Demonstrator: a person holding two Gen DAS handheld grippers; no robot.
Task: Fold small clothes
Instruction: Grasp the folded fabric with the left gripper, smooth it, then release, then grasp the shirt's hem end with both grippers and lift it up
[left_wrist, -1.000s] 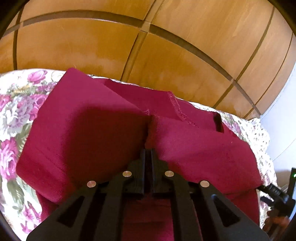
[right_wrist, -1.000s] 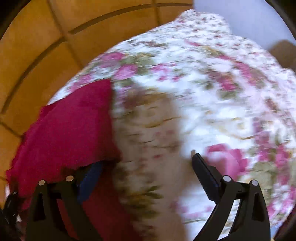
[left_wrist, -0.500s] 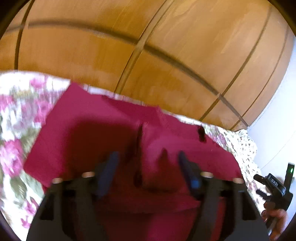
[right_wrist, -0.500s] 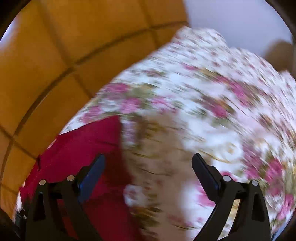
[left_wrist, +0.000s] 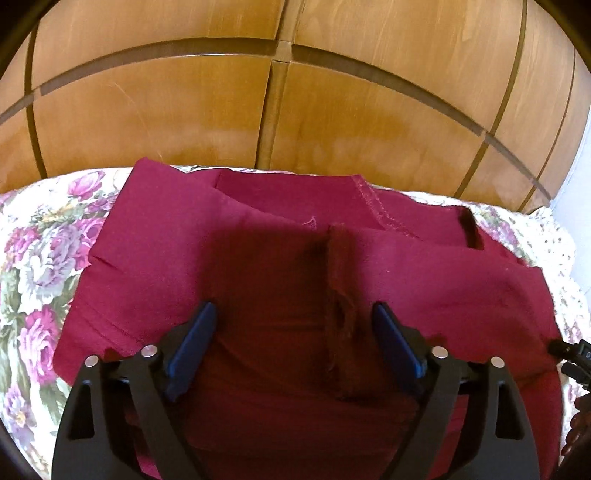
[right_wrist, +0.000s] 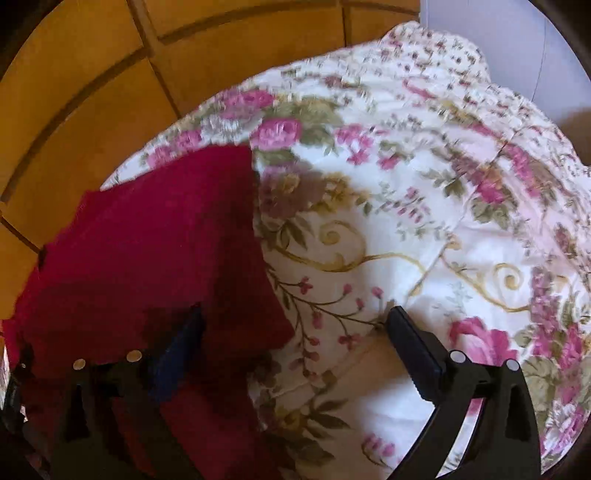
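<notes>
Lying across the bedspread's far edge by the wooden wardrobe, one red cloth, two grippers spread wide, left gripper above it, right gripper straddling its edge, grasping nothing

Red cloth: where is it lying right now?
The red cloth lies on the flowered bedspread by the wooden wardrobe, under the open left gripper; the right wrist view shows it at left.
</notes>
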